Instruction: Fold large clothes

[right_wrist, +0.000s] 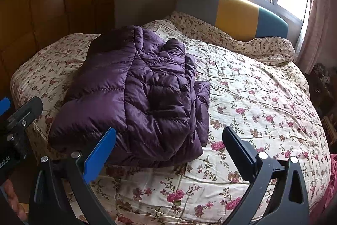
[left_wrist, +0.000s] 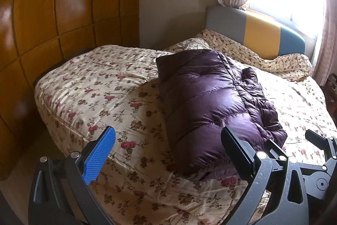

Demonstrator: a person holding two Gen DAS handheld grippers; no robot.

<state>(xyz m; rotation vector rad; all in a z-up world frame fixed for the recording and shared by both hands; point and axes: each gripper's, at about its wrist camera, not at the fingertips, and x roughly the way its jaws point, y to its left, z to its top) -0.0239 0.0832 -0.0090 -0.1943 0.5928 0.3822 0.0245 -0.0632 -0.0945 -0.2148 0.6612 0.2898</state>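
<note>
Status: the glossy purple quilted down jacket point(left_wrist: 212, 104) lies on the bed with the floral cream quilt point(left_wrist: 94, 94), already doubled into a long bundle running from near the foot edge toward the grey-yellow-teal padded headboard point(left_wrist: 257, 33). It sits about mid-bed, closer to the wardrobe side.

Your left gripper point(left_wrist: 168, 151) has its fingers spread wide, holding nothing, hovering over the near end of the bundle. Your right gripper point(right_wrist: 169, 151) is also spread and empty, near the bundle's near corner; in the right wrist view the loose sleeve or hood layers point(right_wrist: 181, 85) bunch along the window-side edge.

My read: the lengthwise fold is done and the crosswise fold or a tidy-up is pending. Next move calls for pinching both near corners through all layers, since slick puffy fabric will likely slip, then carrying that end toward the headboard end. Tuck the bunched layers first or the stack may spring apart.
</note>
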